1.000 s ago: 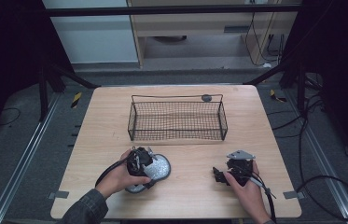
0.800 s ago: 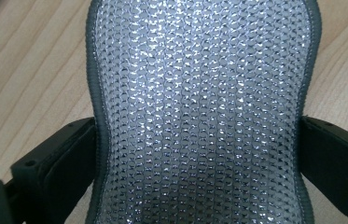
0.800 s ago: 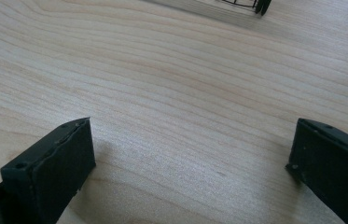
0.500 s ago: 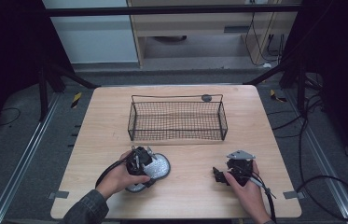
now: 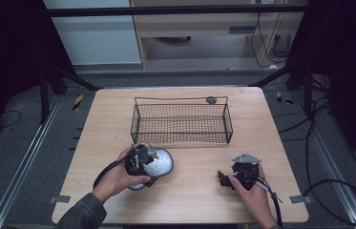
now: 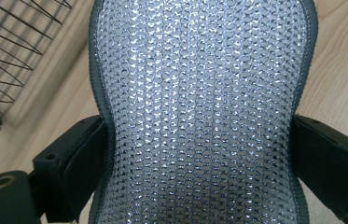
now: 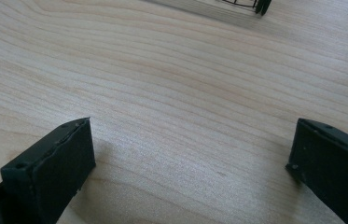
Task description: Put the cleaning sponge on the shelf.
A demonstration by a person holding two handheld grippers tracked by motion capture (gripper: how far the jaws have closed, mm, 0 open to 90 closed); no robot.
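- No writing or label is readable on anything.
- The left gripper (image 5: 148, 160) clamps a silver mesh pad (image 6: 199, 107) at the table's (image 5: 199, 200) front left.
- The wire basket (image 5: 181, 122) stands just behind it.
- The right gripper (image 5: 228, 179) rests jaws apart, holding nothing.

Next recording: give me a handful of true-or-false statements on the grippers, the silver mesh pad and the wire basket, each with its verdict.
1. The left gripper has its jaws closed on the silver mesh pad. True.
2. The right gripper holds a sponge. False: its jaws stand wide apart over bare table.
3. The pad lies inside the wire basket. False: it is on the table in front of the basket.
4. The basket has nothing in it. True.
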